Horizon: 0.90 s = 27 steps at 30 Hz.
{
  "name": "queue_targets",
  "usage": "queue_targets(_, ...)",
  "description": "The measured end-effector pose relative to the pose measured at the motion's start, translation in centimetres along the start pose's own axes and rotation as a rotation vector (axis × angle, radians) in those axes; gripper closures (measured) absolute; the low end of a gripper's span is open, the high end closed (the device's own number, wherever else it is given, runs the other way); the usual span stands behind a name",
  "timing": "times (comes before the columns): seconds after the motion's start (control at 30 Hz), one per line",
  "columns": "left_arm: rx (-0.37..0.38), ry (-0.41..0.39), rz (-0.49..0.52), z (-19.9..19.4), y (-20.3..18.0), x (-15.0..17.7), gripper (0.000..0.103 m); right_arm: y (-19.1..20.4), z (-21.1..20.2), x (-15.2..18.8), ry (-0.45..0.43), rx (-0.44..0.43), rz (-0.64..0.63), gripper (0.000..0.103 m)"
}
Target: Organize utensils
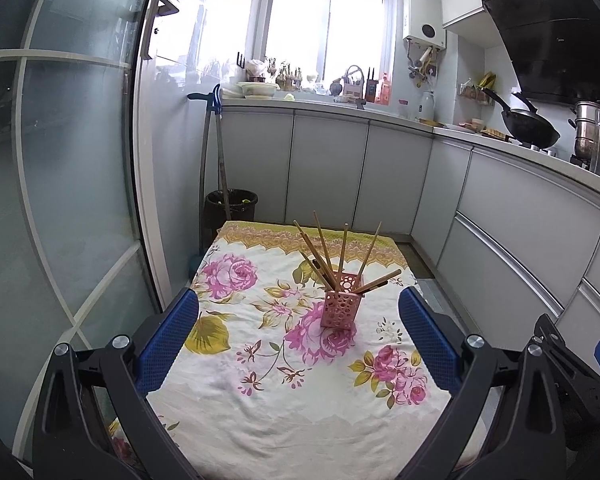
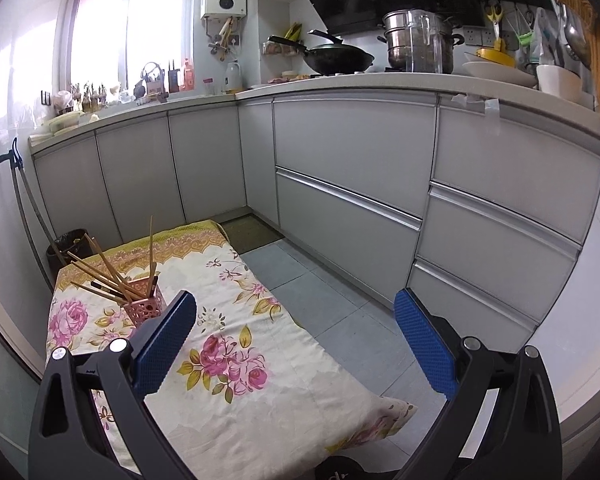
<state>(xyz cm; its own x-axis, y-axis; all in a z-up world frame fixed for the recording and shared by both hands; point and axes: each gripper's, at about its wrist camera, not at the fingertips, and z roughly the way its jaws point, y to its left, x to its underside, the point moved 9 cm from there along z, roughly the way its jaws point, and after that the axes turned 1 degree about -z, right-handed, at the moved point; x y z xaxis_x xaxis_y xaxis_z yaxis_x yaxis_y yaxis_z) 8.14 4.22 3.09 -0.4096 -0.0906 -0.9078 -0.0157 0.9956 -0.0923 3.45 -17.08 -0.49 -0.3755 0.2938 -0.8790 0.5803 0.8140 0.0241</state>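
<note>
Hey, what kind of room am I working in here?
Most likely a home kitchen: a black wok and a steel stockpot sit on the white countertop, above grey cabinet doors.

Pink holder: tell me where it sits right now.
The pink holder stands upright on the floral cloth, right of centre in the left wrist view, with the chopsticks in it. In the right wrist view it sits far left, behind the left pad.

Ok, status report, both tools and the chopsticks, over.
Left tool open, empty, held back from the holder. Right tool open, empty, off to the side. Chopsticks all standing in pink holder on floral cloth. Nothing in the way.
</note>
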Motion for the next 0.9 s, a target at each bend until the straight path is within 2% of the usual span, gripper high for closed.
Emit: queue_targets(0.9,-0.02,-0.006,-0.019,0.2,0.6,-0.03,0.007,0.87,-0.89,-0.42,-0.027,-0.044,0.011,0.007)
